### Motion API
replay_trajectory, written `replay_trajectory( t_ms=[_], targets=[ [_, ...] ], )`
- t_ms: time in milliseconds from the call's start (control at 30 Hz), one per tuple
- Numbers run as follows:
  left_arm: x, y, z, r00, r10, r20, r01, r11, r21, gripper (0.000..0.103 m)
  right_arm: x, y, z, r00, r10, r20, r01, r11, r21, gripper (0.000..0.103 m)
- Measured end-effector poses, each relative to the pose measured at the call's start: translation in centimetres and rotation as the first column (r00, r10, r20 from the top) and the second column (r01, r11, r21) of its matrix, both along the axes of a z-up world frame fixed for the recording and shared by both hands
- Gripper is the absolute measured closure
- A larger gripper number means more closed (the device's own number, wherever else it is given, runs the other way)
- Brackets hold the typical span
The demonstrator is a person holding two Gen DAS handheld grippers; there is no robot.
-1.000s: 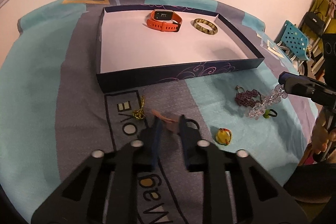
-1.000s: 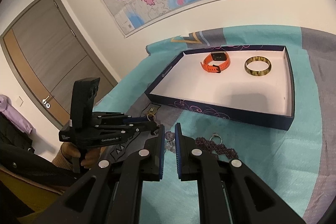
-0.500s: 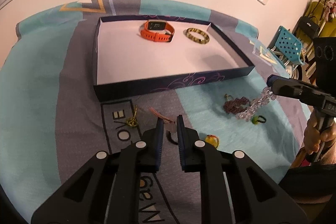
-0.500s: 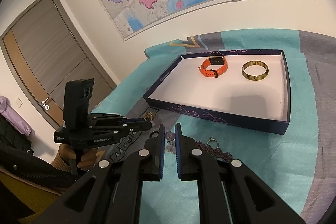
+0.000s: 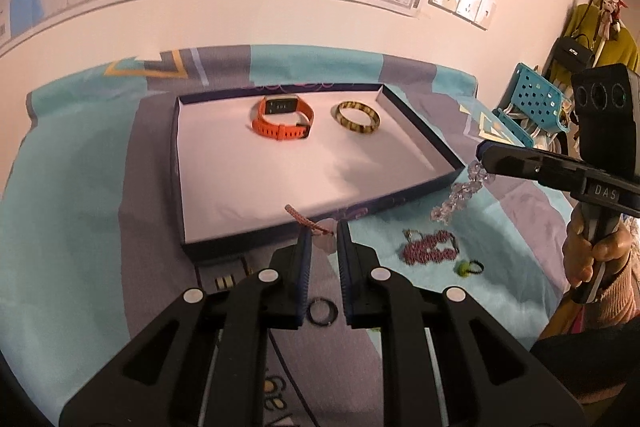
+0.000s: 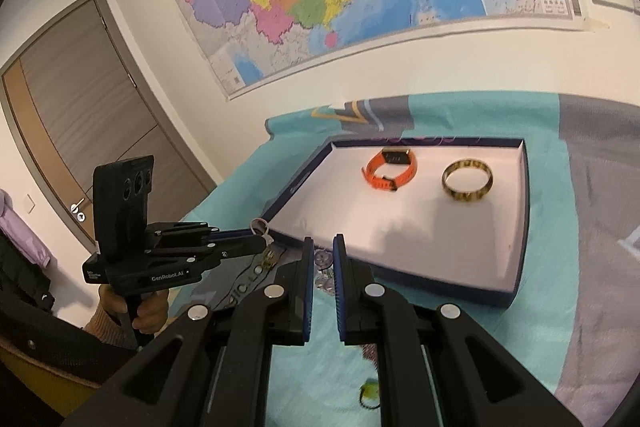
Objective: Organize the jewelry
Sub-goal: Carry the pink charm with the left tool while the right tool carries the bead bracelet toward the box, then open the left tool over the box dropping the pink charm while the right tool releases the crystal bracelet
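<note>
Jaws: left gripper (image 5: 323, 229) pinching pink cord bracelet (image 5: 310, 223) | right gripper (image 6: 320, 247) clamping clear bead strand (image 5: 460, 195) | tray (image 5: 188, 187) frame centre, holds orange watch (image 5: 283, 117), bangle (image 5: 357, 117)

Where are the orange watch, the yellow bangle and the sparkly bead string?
orange watch (image 5: 283, 117), left wrist view, on its strap.
yellow bangle (image 5: 357, 117), left wrist view, on its rim.
sparkly bead string (image 5: 460, 193), left wrist view, mid-strand.

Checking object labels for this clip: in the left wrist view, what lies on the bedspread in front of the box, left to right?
Black ring → purple bead chain → green ring.
</note>
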State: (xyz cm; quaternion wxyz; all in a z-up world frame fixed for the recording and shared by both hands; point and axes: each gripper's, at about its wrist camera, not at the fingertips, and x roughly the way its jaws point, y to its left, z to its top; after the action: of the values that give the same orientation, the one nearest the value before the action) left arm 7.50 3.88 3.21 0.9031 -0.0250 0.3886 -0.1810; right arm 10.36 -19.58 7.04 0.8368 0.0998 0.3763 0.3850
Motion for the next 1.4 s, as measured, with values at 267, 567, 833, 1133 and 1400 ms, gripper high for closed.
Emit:
replay_trajectory(
  t_ms=[267, 567, 833, 1133, 1400],
  targets=[
    [2.3, 0.0, 0.4, 1.0, 0.0, 0.008, 0.0, 1.0, -0.003, 0.09, 2.6, -0.2, 0.8, 0.999, -0.034, 0.022, 0.034, 0.999, -0.012, 0.095],
    [5.5, -0.6, 0.0, 1.0, 0.001, -0.008, -0.001, 1.0, 0.013, 0.09, 6.2, -0.1, 0.5, 0.997, -0.071, 0.018, 0.072, 0.997, -0.034, 0.095],
    [7.5, -1.5, -0.8, 1.0, 0.004, -0.026, -0.003, 1.0, 0.025, 0.09, 8.8, 0.1, -1.4, 0.994, -0.103, -0.026, 0.102, 0.993, -0.052, 0.095],
    [9.3, -1.8, -1.3, 0.999, 0.015, -0.037, -0.014, 1.0, 0.028, 0.09, 10.3, 0.2, -2.4, 0.992, -0.121, -0.046, 0.118, 0.991, -0.065, 0.095],
    [10.5, -1.9, -1.8, 0.998, 0.026, -0.054, -0.024, 0.999, 0.033, 0.09, 11.1, 0.5, -2.8, 0.991, -0.124, -0.053, 0.12, 0.99, -0.073, 0.095]
  ],
)
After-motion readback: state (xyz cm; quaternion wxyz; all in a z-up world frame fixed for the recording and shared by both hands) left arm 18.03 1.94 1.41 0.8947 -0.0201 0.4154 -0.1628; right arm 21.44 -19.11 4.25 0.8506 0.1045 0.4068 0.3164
